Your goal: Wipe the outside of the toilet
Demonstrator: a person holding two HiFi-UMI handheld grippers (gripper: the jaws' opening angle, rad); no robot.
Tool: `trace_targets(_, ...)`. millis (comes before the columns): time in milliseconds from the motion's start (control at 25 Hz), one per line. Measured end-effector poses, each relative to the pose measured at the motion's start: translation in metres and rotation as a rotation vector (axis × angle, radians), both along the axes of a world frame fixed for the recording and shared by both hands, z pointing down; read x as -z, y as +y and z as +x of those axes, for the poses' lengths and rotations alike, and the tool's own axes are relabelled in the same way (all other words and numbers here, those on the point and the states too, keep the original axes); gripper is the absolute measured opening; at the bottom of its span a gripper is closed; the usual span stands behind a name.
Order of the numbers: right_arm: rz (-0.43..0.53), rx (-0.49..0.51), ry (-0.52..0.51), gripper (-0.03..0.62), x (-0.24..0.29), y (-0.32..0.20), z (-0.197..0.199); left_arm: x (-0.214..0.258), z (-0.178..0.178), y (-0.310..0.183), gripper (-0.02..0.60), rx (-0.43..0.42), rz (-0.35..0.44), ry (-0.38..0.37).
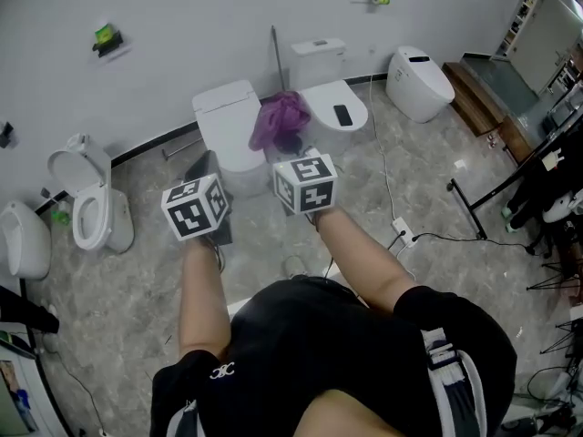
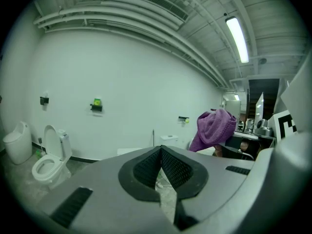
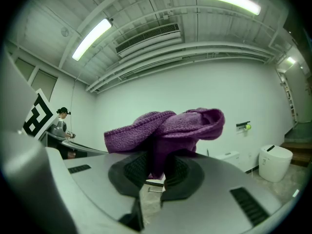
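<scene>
Two grippers are out ahead of you. L gripper: jaws pressed together at the tips, nothing btwn them, aimed at the white wall. R gripper: jaws pinch a purple cloth, which bunches up over the pads. In the head view the cloth hangs in front of 2 closed toilets. The toilet is just to its left. The 2nd toilet, w/ a dark item on its lid, is to its right. Can't tell if the cloth touches either. An open-lid toilet stands further left, well apart.
</scene>
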State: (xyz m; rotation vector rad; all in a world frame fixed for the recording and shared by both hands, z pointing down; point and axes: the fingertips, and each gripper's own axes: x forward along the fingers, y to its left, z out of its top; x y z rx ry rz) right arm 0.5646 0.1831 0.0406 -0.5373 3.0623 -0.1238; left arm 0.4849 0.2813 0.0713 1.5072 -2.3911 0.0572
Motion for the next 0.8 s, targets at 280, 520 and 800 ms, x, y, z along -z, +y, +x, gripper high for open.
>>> trace_targets(280, -0.044, 0.008, 0.009, 0.048, -0.011, -0.093, -0.036, 0.002, -0.037, -0.089, 0.009, 0.013, -0.031, -0.016)
trace_targets(520, 0.014, 0.048, 0.033, 0.048, -0.015, -0.154, -0.074, 0.000, -0.072, -0.149, 0.009, 0.060, -0.024, -0.013)
trace_targets(800, 0.007, 0.126, 0.052, 0.048, -0.024, -0.190, -0.112, -0.012, -0.107, -0.172, 0.009, 0.149, -0.026, 0.014)
